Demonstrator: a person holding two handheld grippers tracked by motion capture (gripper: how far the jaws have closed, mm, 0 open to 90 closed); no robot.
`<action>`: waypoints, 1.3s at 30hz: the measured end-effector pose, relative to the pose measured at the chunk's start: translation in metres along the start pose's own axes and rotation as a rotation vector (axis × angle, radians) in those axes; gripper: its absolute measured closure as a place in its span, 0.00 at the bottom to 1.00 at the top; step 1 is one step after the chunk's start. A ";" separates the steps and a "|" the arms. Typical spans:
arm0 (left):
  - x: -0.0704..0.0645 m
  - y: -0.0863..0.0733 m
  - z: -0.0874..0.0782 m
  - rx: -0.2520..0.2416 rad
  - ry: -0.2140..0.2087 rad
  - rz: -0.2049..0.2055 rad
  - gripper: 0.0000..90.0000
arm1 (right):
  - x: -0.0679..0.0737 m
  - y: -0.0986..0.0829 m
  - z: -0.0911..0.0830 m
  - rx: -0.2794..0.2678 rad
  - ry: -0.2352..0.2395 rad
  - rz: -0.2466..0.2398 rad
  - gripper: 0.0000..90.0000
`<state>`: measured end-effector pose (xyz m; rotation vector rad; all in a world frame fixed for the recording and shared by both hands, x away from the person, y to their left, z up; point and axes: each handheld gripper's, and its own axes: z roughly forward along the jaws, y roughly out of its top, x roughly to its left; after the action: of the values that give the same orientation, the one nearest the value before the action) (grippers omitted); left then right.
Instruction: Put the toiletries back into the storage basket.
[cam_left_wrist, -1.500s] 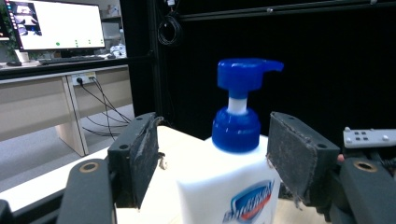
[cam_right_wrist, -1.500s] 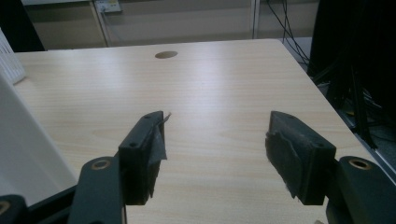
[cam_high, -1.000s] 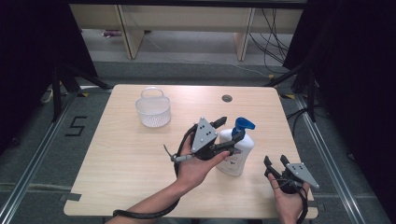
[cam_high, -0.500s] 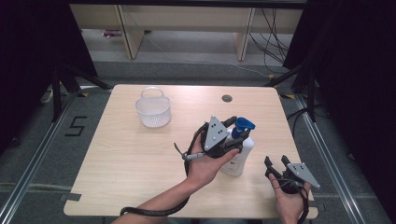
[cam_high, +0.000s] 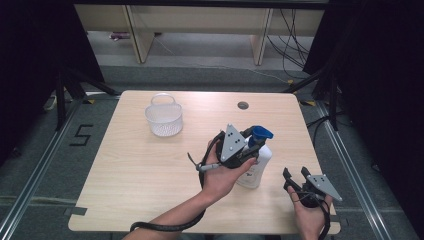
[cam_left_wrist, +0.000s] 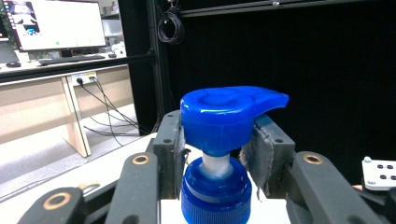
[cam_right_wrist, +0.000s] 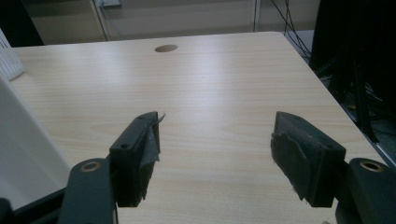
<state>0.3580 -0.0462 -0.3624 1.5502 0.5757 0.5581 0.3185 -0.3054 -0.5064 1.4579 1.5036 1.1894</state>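
A white pump bottle (cam_high: 257, 167) with a blue pump head (cam_high: 261, 133) stands upright on the table's right half. My left gripper (cam_high: 252, 142) reaches it from the left, at the height of the pump. In the left gripper view the blue pump head (cam_left_wrist: 224, 116) sits between both pads, which press its sides, so the left gripper (cam_left_wrist: 217, 135) is shut on it. My right gripper (cam_high: 295, 175) rests near the table's front right corner, to the right of the bottle. Its jaws stand wide open in the right gripper view (cam_right_wrist: 215, 135), with bare table between them.
A clear plastic basket (cam_high: 163, 116) with a handle stands at the back left of the wooden table (cam_high: 130, 170). A small round hole (cam_high: 243, 105) lies near the far edge. The bottle's white side (cam_right_wrist: 18, 140) borders the right gripper view on the left.
My left gripper has moved right and a little forward onto the bottle's pump head, and its jaws now hold it. The right gripper has stayed still.
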 end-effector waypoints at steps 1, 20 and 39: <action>0.000 0.000 0.000 -0.002 0.001 -0.002 0.66 | 0.000 0.000 0.001 -0.002 0.013 0.001 0.37; 0.007 0.004 -0.001 0.013 -0.023 -0.051 0.67 | -0.002 -0.001 0.001 -0.002 0.003 0.007 0.37; 0.031 0.030 -0.021 -0.014 0.032 -0.027 0.67 | -0.003 0.000 0.000 -0.005 0.002 0.007 0.37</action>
<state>0.3683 -0.0110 -0.3314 1.5208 0.6150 0.5655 0.3185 -0.3080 -0.5066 1.4603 1.4968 1.1991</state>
